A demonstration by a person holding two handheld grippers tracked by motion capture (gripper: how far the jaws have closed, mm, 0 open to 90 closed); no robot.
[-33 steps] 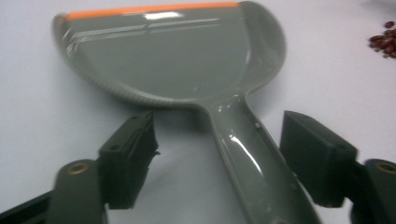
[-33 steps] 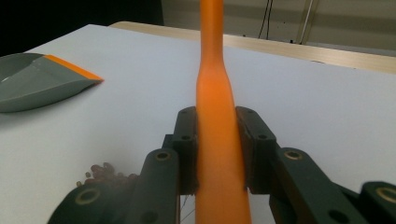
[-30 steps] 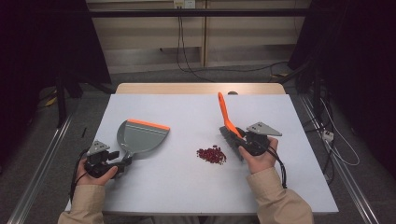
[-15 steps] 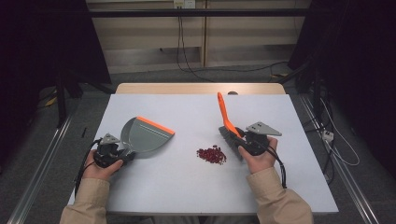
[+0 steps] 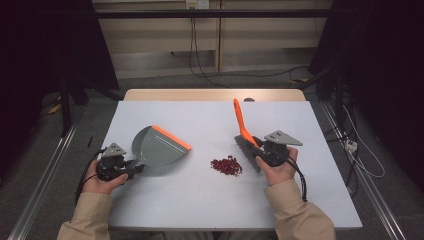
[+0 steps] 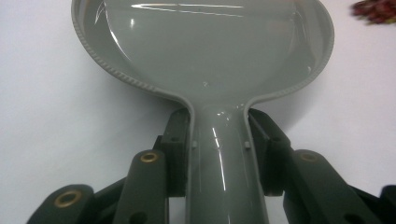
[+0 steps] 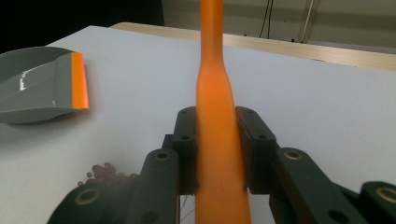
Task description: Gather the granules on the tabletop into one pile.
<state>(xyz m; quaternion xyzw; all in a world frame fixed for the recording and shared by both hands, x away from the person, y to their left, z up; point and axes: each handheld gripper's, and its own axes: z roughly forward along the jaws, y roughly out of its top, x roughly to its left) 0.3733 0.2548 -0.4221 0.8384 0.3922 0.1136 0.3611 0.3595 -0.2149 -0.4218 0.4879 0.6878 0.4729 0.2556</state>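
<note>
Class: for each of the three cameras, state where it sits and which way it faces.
High view: above the table's near side, facing forward and down; forearms, left gripper, right gripper.
Left gripper view: looks along its jaws, shut on the dustpan.
Right gripper view: along its jaws, shut on the brush.
Shared: red bits.

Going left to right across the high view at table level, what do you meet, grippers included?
left gripper → grey dustpan → pile of small red bits → orange-handled brush → right gripper
</note>
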